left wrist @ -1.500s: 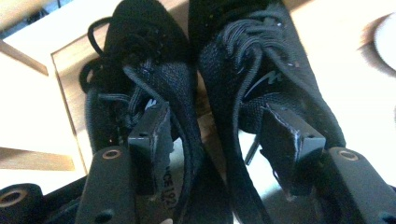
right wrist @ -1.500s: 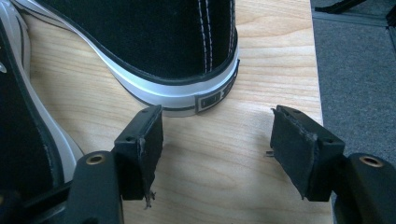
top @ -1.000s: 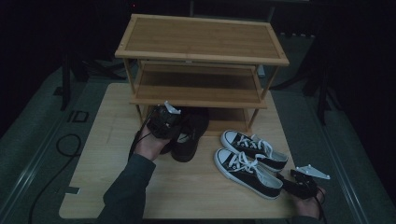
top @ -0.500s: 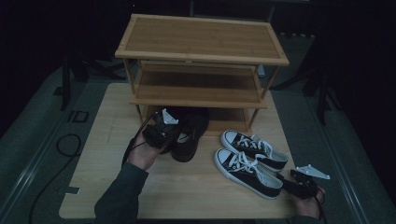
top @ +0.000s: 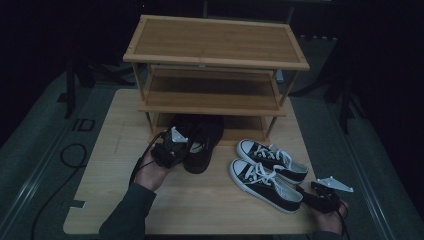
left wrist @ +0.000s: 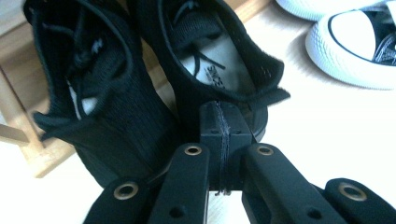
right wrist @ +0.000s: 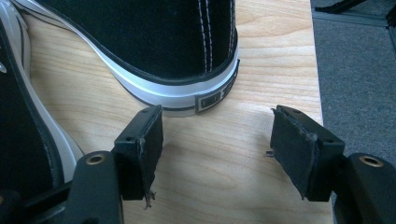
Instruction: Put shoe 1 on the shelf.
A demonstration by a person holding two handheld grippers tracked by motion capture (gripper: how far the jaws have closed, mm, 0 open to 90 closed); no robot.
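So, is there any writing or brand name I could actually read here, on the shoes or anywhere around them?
"ID": pale letters on the grey floor mat, left of the table.
Printed line on the insole of the black shoe: dark letters, too blurred to read.
Heel patch on the black-and-white sneaker: too small to read.

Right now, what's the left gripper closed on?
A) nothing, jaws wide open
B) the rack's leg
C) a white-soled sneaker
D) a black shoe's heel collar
D: in the left gripper view the left gripper has its pads pressed together on the rear collar of the black shoe, which sits in front of the rack.
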